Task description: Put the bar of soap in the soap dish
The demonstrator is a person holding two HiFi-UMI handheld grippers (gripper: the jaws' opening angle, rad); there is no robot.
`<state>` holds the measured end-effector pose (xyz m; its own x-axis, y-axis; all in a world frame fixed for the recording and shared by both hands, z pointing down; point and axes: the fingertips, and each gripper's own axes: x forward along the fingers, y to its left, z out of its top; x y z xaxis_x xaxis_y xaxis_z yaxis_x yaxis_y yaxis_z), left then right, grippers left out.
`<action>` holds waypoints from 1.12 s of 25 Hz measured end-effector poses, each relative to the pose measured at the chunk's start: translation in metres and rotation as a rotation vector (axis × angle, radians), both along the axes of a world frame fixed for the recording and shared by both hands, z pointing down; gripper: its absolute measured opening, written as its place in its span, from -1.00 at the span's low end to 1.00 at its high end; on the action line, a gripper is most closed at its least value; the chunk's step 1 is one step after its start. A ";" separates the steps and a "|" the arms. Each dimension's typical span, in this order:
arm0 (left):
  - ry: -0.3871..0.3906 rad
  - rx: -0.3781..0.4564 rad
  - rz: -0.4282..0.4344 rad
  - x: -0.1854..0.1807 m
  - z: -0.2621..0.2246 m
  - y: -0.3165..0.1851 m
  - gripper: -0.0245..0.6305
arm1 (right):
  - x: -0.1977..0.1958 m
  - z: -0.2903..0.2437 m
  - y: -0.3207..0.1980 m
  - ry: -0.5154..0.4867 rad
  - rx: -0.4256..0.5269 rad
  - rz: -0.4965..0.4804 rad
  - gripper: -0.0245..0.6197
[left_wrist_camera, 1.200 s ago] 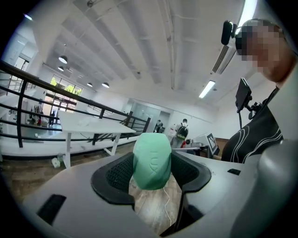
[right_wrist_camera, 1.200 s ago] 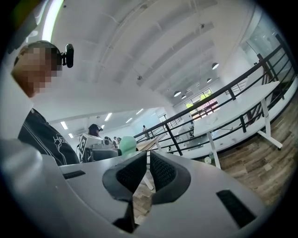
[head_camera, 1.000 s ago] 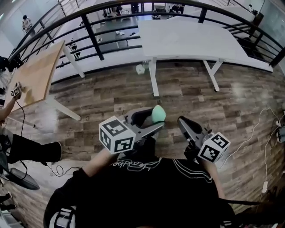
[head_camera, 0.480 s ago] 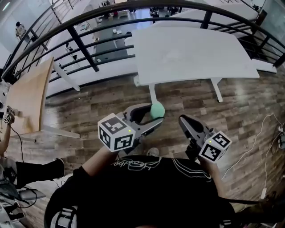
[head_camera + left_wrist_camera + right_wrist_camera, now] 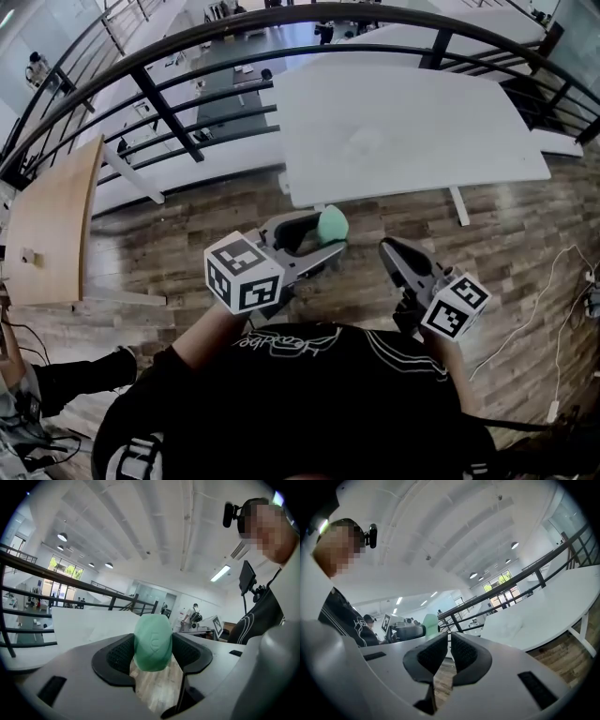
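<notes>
The green bar of soap (image 5: 332,225) sits upright between the pads of my left gripper (image 5: 322,234), which is shut on it and held level in front of the person's body. In the left gripper view the soap (image 5: 153,641) fills the gap between the black pads. My right gripper (image 5: 388,251) is beside it to the right, its jaws (image 5: 449,644) nearly together with nothing between them. The soap (image 5: 430,622) also shows at the left in the right gripper view. No soap dish is in sight.
A white table (image 5: 403,131) stands just ahead of both grippers, in front of a black railing (image 5: 169,117). A wooden table (image 5: 52,220) is at the left. Wood-plank floor (image 5: 187,225) lies below, with a cable (image 5: 534,300) at the right.
The person has walked forward: the white table is nearer and larger, the wooden table has slid left. Both grippers keep the same pose, the soap still held in the left one.
</notes>
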<state>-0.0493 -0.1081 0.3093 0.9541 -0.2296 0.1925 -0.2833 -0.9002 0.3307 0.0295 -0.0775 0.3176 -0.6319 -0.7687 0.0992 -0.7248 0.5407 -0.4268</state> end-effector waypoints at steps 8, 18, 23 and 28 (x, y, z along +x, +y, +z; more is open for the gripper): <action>-0.022 0.002 -0.003 0.007 0.005 -0.008 -0.14 | 0.007 0.004 -0.008 -0.030 0.009 0.007 -0.84; -0.051 -0.013 -0.024 0.040 0.014 -0.059 -0.14 | 0.037 0.013 -0.065 -0.048 -0.012 -0.023 -0.84; -0.072 -0.029 -0.044 0.056 0.037 -0.087 -0.14 | 0.052 0.033 -0.097 -0.054 -0.039 -0.044 -0.84; -0.129 -0.023 -0.061 0.093 0.047 -0.139 -0.14 | 0.089 0.042 -0.150 -0.055 -0.074 -0.063 -0.84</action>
